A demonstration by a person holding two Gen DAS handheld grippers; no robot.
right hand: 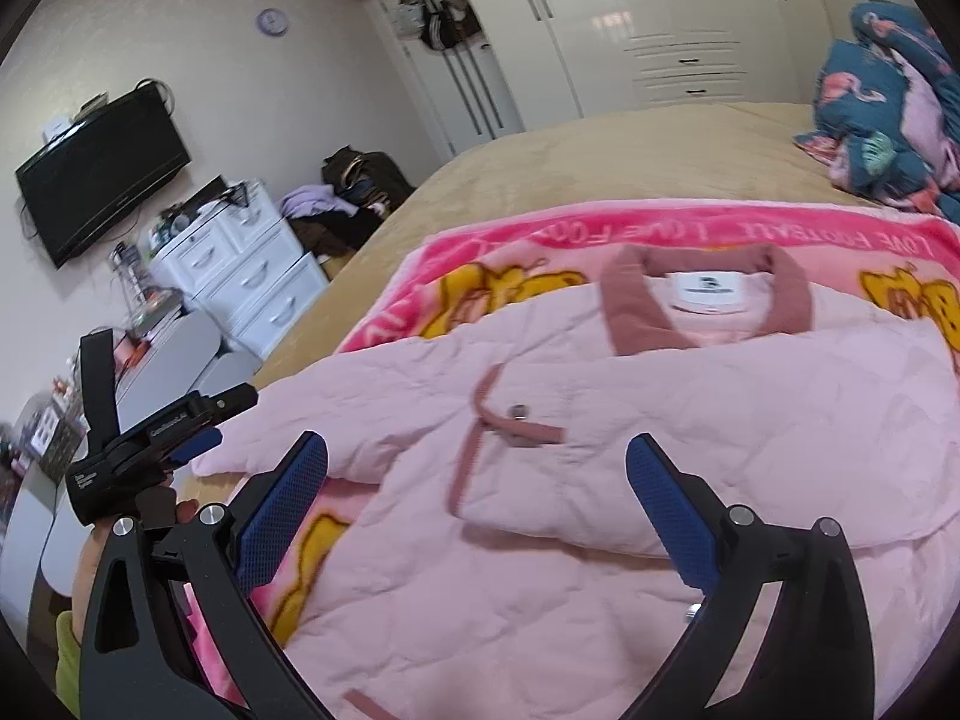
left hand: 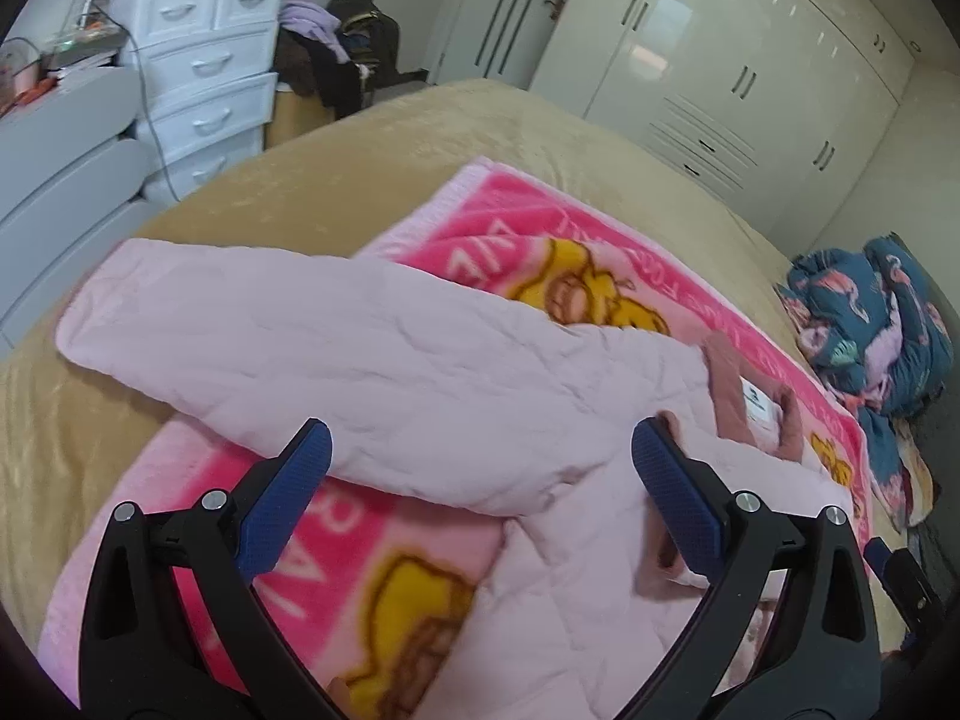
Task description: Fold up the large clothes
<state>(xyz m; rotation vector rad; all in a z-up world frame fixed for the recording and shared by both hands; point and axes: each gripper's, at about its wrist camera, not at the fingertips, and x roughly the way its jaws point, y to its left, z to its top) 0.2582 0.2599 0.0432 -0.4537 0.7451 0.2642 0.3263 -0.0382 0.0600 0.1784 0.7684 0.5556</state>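
Observation:
A pale pink quilted jacket (right hand: 630, 420) with a dusty-rose collar (right hand: 708, 294) lies front up on a pink cartoon blanket (right hand: 540, 234) spread over the bed. Its sleeve (left hand: 300, 336) stretches out to the left across the blanket in the left wrist view. My left gripper (left hand: 480, 456) hovers open above the sleeve where it joins the body, nothing between its blue pads. My right gripper (right hand: 477, 468) hangs open over the jacket's chest pocket (right hand: 522, 420), also holding nothing. The left gripper (right hand: 162, 438) shows at the left edge of the right wrist view, held by a hand.
A tan bedspread (left hand: 360, 168) covers the bed. A crumpled dark blue flamingo-print quilt (right hand: 888, 114) sits at the bed's far right. White plastic drawers (left hand: 204, 60), a clothes pile (left hand: 336, 54), a wall TV (right hand: 102, 174) and white wardrobes (right hand: 660, 18) surround the bed.

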